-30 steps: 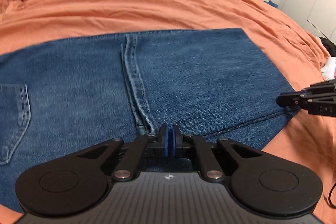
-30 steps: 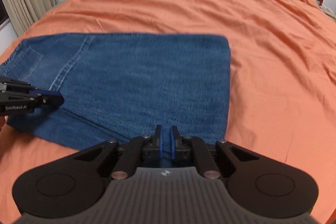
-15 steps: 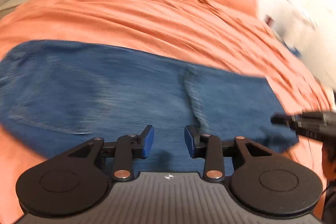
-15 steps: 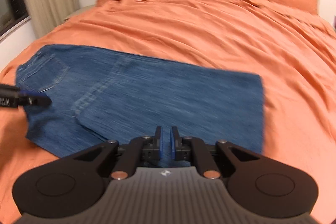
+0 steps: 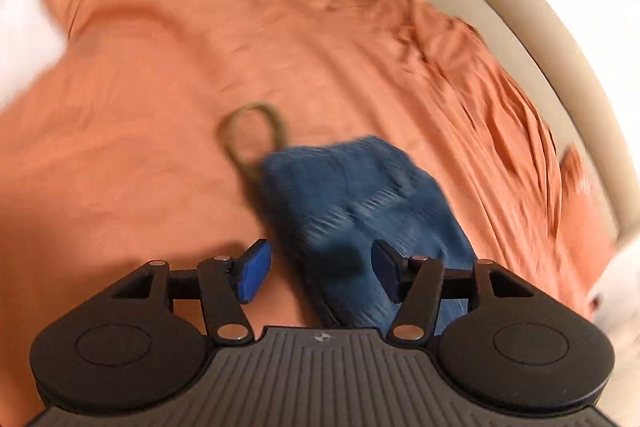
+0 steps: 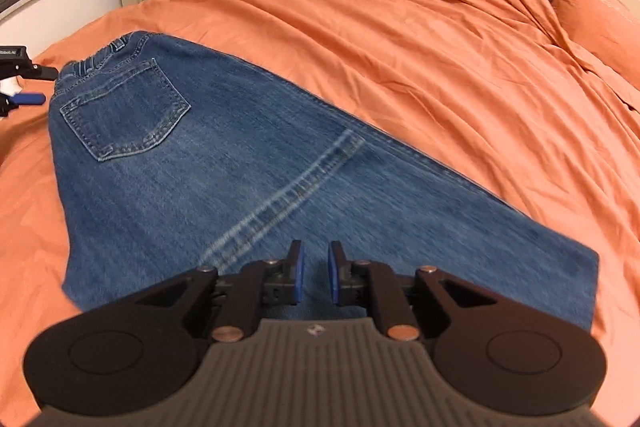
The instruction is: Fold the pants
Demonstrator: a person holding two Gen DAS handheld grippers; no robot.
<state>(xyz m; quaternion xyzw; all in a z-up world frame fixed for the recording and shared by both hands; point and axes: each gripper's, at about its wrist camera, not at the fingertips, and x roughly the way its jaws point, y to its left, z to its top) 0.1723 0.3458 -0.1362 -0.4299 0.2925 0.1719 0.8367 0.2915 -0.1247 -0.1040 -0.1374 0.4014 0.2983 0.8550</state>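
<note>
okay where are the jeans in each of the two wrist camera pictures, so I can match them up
Left wrist view: the jeans sit at lower centre, blurred, running from mid-picture down between the open fingers of the left gripper.
Right wrist view: the jeans spread across the left and centre, back pocket at upper left.
Shared landmark: the orange bedcover that the jeans lie on.

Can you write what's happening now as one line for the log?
step: fold pants | jeans: flat on orange bed cover | left gripper: open, jaws just been opening, empty | right gripper: slightly apart, empty
</note>
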